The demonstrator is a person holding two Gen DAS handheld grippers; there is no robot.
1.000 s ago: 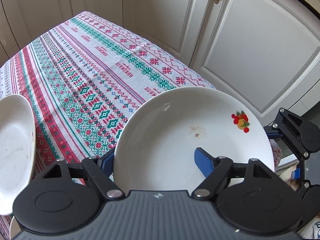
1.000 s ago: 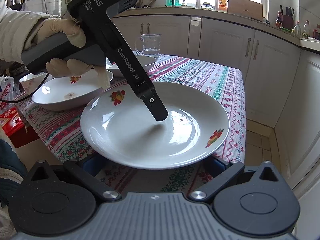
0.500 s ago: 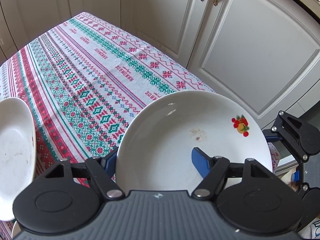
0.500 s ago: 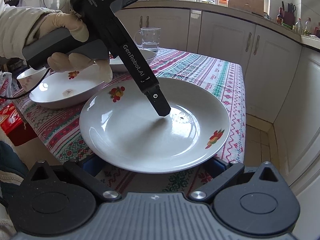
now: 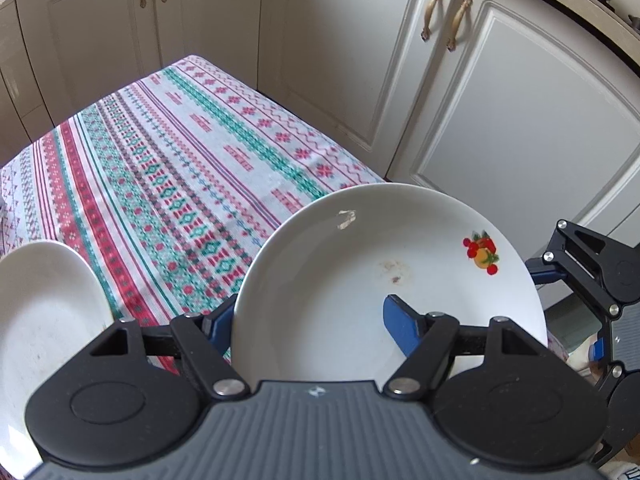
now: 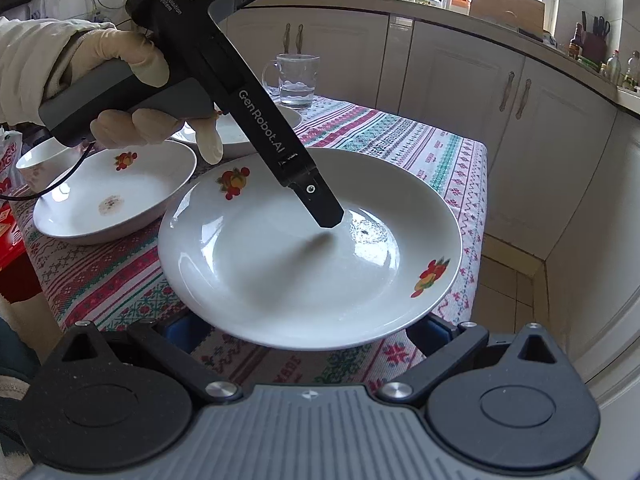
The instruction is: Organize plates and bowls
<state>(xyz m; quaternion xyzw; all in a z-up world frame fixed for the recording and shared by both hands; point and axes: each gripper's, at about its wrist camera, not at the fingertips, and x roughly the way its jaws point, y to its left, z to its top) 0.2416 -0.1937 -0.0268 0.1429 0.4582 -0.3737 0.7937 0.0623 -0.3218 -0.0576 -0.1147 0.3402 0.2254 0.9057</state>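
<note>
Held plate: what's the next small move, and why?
Probably carry the plate sideways toward the matching fruit-print plate on the tablecloth and stack it there. The left gripper has its jaws pinched on the rim, and the two dishes look alike in shape.

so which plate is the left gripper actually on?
The near plate, with two fruit decals on its rim: the left gripper straddles its edge, one finger inside. The other decal plate lies untouched behind it.

Patterned tablecloth point(image 6: 404, 140) under plates point(image 6: 108, 204), glass mug point(image 6: 296, 80)
</note>
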